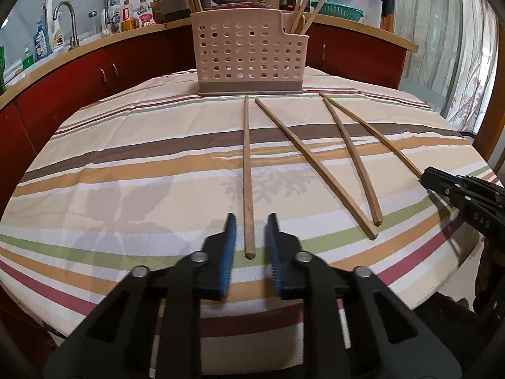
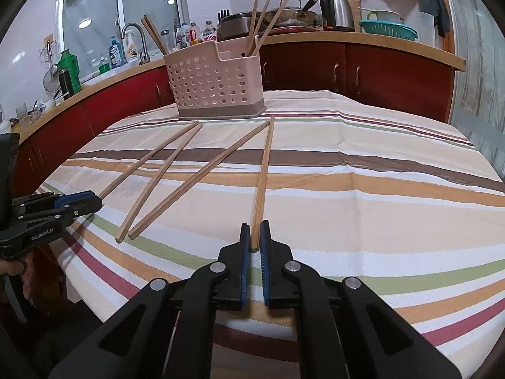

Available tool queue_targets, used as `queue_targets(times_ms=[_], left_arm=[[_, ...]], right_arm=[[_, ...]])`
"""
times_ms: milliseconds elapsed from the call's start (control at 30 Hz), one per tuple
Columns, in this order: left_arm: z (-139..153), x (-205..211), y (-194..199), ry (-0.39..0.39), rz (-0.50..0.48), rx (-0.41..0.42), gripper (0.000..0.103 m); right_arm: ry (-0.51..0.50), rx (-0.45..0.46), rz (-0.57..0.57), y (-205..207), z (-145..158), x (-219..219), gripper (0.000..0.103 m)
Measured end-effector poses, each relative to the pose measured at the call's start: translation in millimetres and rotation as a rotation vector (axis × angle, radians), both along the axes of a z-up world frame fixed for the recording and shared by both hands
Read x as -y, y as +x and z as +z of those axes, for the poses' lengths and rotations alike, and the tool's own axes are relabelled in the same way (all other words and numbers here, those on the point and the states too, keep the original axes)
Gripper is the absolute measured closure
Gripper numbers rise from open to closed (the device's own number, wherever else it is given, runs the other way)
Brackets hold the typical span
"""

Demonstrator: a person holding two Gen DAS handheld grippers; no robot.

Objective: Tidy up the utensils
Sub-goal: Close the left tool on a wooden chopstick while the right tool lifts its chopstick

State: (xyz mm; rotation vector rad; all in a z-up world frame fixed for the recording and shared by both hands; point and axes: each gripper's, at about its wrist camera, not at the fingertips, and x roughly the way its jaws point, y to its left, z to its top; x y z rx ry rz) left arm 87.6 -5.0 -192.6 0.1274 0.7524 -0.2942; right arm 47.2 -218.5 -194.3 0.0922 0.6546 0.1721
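Observation:
Several wooden chopsticks lie fanned on the striped tablecloth in front of a beige perforated utensil holder (image 1: 249, 57), also in the right wrist view (image 2: 214, 85), which holds more chopsticks. My left gripper (image 1: 250, 221) is open, its blue pads on either side of the near end of the leftmost chopstick (image 1: 246, 170), not touching it. My right gripper (image 2: 255, 230) is shut on the near end of the rightmost chopstick (image 2: 263, 177), which still lies on the cloth. The right gripper shows in the left wrist view (image 1: 424, 175) and the left gripper in the right wrist view (image 2: 94, 200).
Two more chopsticks (image 2: 164, 177) lie between the grippers. The table (image 2: 378, 189) has a striped cloth and a rounded front edge. Behind stand red cabinets and a counter with a kettle (image 2: 336, 12), a wok, bottles and a faucet (image 2: 135, 41).

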Motion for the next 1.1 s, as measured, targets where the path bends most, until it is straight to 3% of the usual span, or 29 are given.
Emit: queue_targets(times_ms=[33, 333, 733, 1100], left_arm=[[0, 1, -1, 0.004, -0.003, 0.001, 0.095], [15, -7, -6, -0.01, 0.004, 0.039, 0.096], [77, -23, -15, -0.041, 0.028, 0.2, 0.096], [131, -38, -14, -0.114, 0.028, 0.273, 0.096]], right_arm=[[0.0, 0.002, -0.001, 0, 1, 0, 0.096], [-0.025, 0.08, -0.01, -10, 24, -3, 0.096], [-0.048, 0.229, -0.025, -20, 77, 2, 0.096], [-0.032, 0.35, -0.027, -15, 128, 10, 0.096]])
